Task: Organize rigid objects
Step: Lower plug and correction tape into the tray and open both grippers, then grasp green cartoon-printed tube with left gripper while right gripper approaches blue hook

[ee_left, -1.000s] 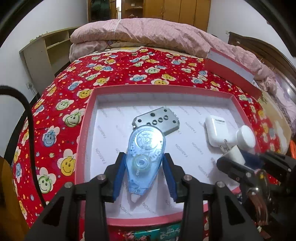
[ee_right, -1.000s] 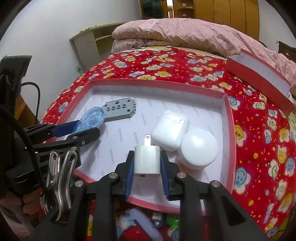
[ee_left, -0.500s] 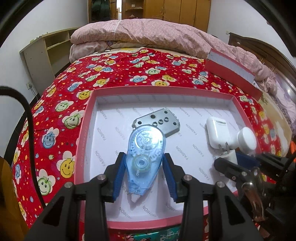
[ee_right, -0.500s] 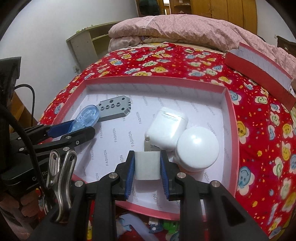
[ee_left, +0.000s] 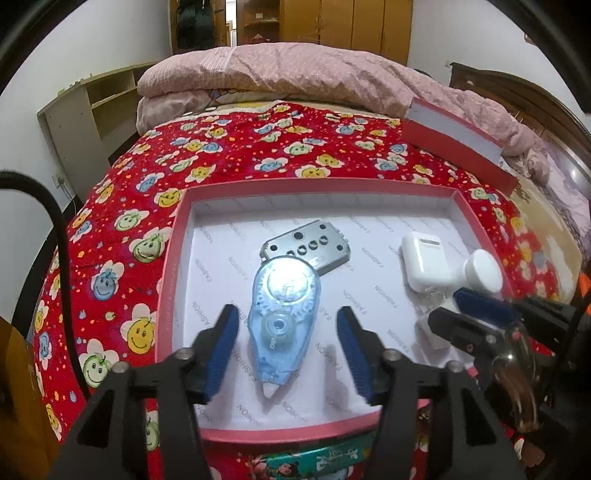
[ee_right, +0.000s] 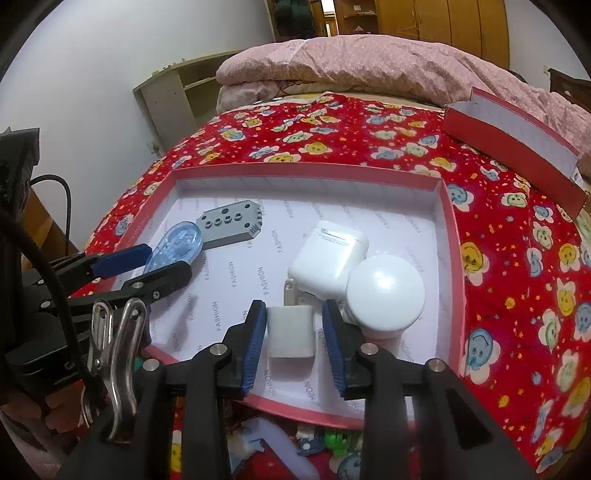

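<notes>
A shallow red cardboard box tray with a white printed paper lining lies on a bed covered by a red blanket patterned with smiling flowers.

The left hand-held gripper has its blue-padded jaws spread wide, one on each side of a translucent blue plastic correction-tape dispenser that lies flat on the tray lining; there is a clear gap between each pad and the dispenser. The dispenser's rounded end overlaps the near edge of a flat grey metal plate with a row of round holes.

The right hand-held gripper also has its jaws apart, set closely around a small white cube-shaped charger plug. The plug rests on the lining with narrow gaps to both pads, and its metal prongs point away toward a white rounded earbud case. Just right of the plug, touching the case, stands a white plastic jar with a domed lid.

Further back on the blanket a second red box part with a white inside leans on a pink quilt. A wooden wardrobe stands behind the bed.
</notes>
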`<state>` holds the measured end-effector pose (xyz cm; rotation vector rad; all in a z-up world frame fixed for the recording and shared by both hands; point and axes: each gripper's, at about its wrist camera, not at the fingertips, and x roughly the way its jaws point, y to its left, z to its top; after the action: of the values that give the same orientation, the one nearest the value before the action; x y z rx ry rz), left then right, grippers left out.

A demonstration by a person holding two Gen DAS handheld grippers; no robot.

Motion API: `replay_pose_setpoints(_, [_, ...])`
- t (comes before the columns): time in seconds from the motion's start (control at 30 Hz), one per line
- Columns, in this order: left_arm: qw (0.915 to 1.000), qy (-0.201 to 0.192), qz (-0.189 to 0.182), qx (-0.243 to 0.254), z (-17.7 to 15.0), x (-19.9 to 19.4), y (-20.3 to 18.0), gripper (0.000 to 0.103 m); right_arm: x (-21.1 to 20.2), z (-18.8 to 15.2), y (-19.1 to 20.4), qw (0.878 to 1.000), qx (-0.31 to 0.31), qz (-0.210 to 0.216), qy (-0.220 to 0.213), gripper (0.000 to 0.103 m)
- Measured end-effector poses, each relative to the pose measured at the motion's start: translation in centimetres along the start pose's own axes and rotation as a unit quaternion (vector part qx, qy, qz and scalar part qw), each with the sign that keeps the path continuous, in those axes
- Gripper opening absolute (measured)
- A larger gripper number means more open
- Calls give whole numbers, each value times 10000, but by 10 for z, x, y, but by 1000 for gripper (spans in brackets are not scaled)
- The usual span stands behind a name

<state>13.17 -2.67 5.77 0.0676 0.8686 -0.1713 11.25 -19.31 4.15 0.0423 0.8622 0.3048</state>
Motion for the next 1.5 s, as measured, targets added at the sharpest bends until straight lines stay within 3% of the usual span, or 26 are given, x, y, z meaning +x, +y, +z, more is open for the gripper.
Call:
replay_pose_setpoints(0.57, [9999, 42, -9, -110, -22, -30, 5, 63, -31, -18, -1, 9998, 50, 58, -198, 37])
replay_pose_setpoints(0.97, [10000, -52, -4, -82, -52, -60, 2, 78, -51, -53, -4, 9999, 107, 33, -129, 37])
replay_pose_setpoints(1.5, [9987, 427, 118, -237, -88, -41, -3, 85, -58, -88, -6, 9998, 177, 49, 68, 37])
